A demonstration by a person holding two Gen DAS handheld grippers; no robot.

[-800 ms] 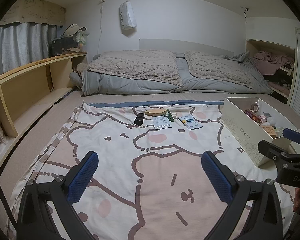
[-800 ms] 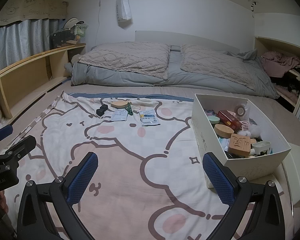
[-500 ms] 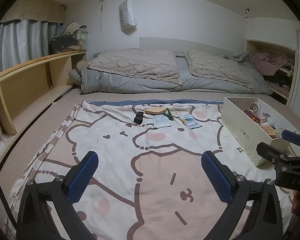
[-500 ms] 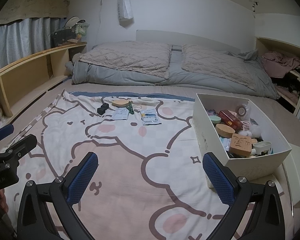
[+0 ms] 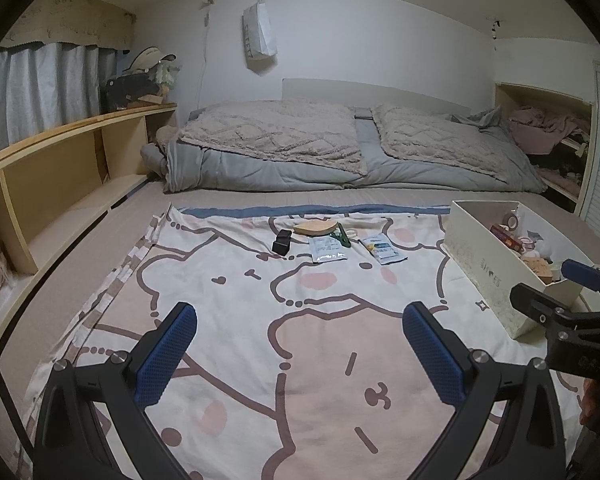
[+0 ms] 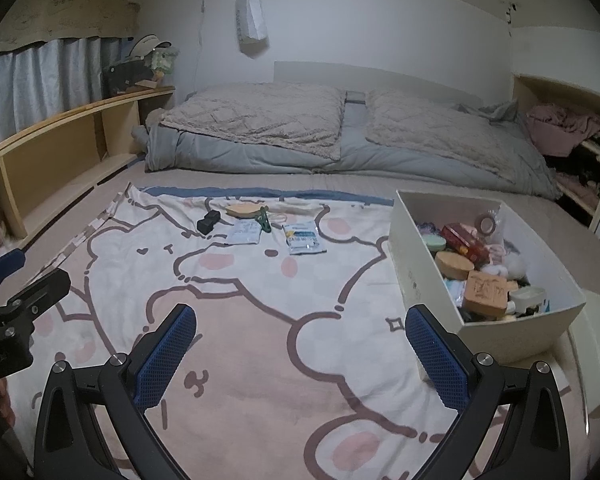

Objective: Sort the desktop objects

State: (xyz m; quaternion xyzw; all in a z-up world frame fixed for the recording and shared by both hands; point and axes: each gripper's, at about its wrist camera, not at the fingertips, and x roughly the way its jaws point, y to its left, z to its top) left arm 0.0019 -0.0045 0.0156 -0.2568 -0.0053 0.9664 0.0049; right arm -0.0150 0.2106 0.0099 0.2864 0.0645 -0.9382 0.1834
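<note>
loose items lie in a small cluster at the far end of the cartoon-print blanket (image 5: 228, 304), well apart from both grippers: a black block (image 5: 281, 241), a flat wooden piece (image 5: 315, 227), a green clip (image 5: 342, 236) and two white sachets (image 5: 327, 249), (image 5: 383, 250). the white box (image 6: 414, 264), already holding a roll of tape, a round wooden lid, a carved wooden block and other bits, stands on the blanket at the right, just beside the right gripper (image 6: 300, 354).

both grippers hover low over the near part of the blanket, tilted downward. the left gripper (image 5: 300, 354) has its blue fingers spread wide with nothing between them, and so does the right; each shows at the edge of the other's view.

the step in hand looks like the reach toward the cluster. to do it well, pick one item and centre it between the fingers before closing. the black block seems the easiest, standing proud of the cloth at the left edge. the sachets lie flat, so the fingers would likely need to come in steep and pinch an edge without bunching the blanket. the clip touches the wooden piece and overlaps one sachet, so it may drag its neighbours.
</note>
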